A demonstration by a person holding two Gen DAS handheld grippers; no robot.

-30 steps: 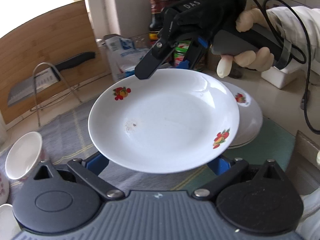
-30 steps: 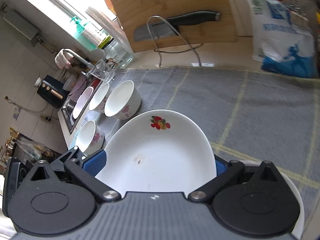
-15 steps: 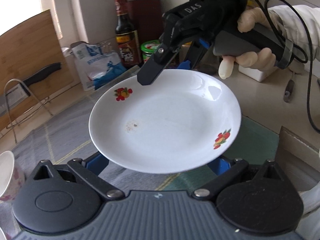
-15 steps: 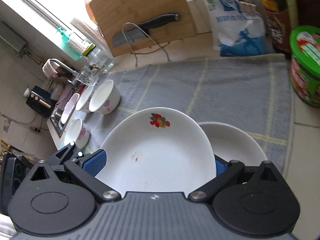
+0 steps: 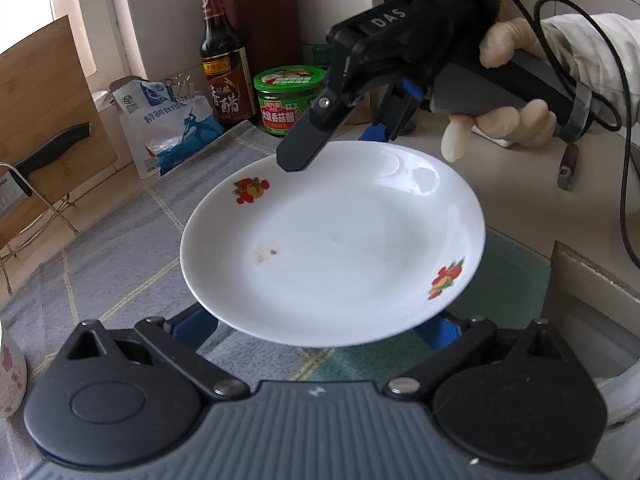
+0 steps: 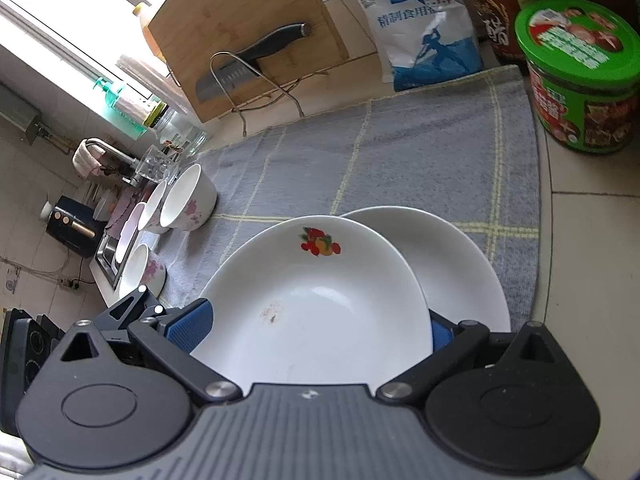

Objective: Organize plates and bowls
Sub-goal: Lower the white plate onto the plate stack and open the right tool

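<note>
A white plate with fruit decals (image 5: pixel 332 248) (image 6: pixel 316 304) hangs level above the counter, a small brown stain near its middle. My left gripper (image 5: pixel 316 332) is shut on its near rim, blue pads wide apart and partly hidden under it. My right gripper (image 5: pixel 332 148) (image 6: pixel 316 328) is shut on the opposite rim, held by a gloved hand (image 5: pixel 500 120). Another white plate (image 6: pixel 460 264) lies on the grey mat (image 6: pixel 400 152) just behind and below the held one. Three floral bowls (image 6: pixel 188 204) (image 6: pixel 154 212) (image 6: pixel 142 276) stand at the mat's left end.
A green-lidded jar (image 6: pixel 580 76), a dark vinegar bottle (image 5: pixel 224 64) and a salt bag (image 6: pixel 424 36) line the back. A cleaver (image 6: pixel 256 60) on a wire rack leans against a wooden board (image 6: pixel 240 32). A sink (image 6: pixel 108 248) lies beyond the bowls. A green mat (image 5: pixel 508 276) lies under the plate.
The plate has kept its place in both grippers while the background slid. The bottle and jar have come into view, the bowls have drifted away, and more of the lower plate shows.
</note>
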